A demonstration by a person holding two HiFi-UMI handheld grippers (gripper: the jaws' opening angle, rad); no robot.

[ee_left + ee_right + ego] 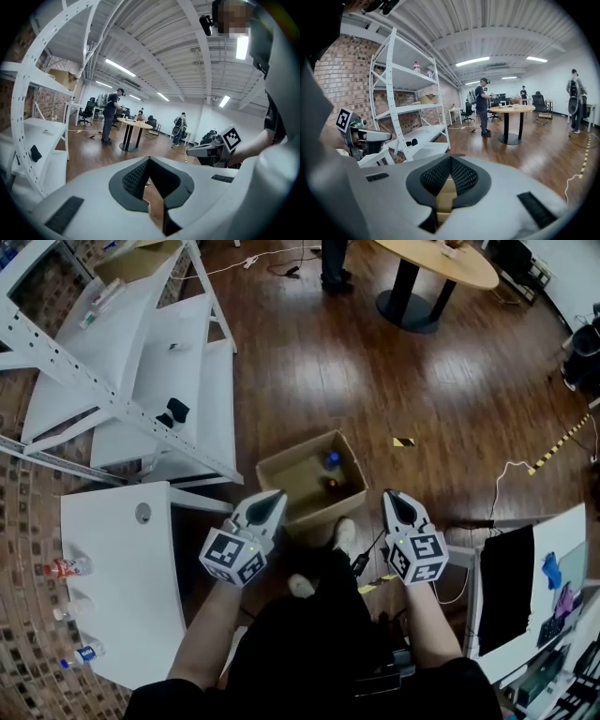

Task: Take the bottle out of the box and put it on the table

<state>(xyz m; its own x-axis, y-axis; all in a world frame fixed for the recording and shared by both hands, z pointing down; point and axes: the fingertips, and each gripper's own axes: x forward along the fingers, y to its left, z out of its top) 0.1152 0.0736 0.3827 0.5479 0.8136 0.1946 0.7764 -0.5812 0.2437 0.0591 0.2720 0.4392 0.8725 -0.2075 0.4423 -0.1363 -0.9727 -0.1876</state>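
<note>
1. An open brown cardboard box [291, 479] is sitting on the glossy dark wooden plank floor [356, 371], just ahead of both grippers.
2. Inside it, a clear plastic bottle with a blue cap [332, 460] is lying toward the far right corner. A darker bottle with a reddish top [330, 484] is lying just nearer. Neither bottle is being touched.
3. The left gripper [272, 495] is a smooth white moulded shell with a square-marker cube. In the head view it is hovering at the box's near-left corner. Its fingers [133, 180], lined with black ribbed pads, are pressing together tip to tip – clenched on nothing.
4. The right gripper [392, 495], of the same white plastic, is hovering just right of the box. In the right gripper view its fingers [461, 176] are likewise meeting at a point with nothing gripped. Only cardboard is showing through the slit below the pads.
5. A flat white tabletop with a rounded corner [122, 559] is standing at the left, well apart from the box. Small plastic bottles are lying along its left edge, among them a red-labelled bottle [67, 567] and a blue-labelled bottle [84, 652].
6. A white perforated metal shelving rack [141, 352] is standing beyond the tabletop – and a round pale wooden table on a black pedestal [441, 261] is standing farther off.
</note>
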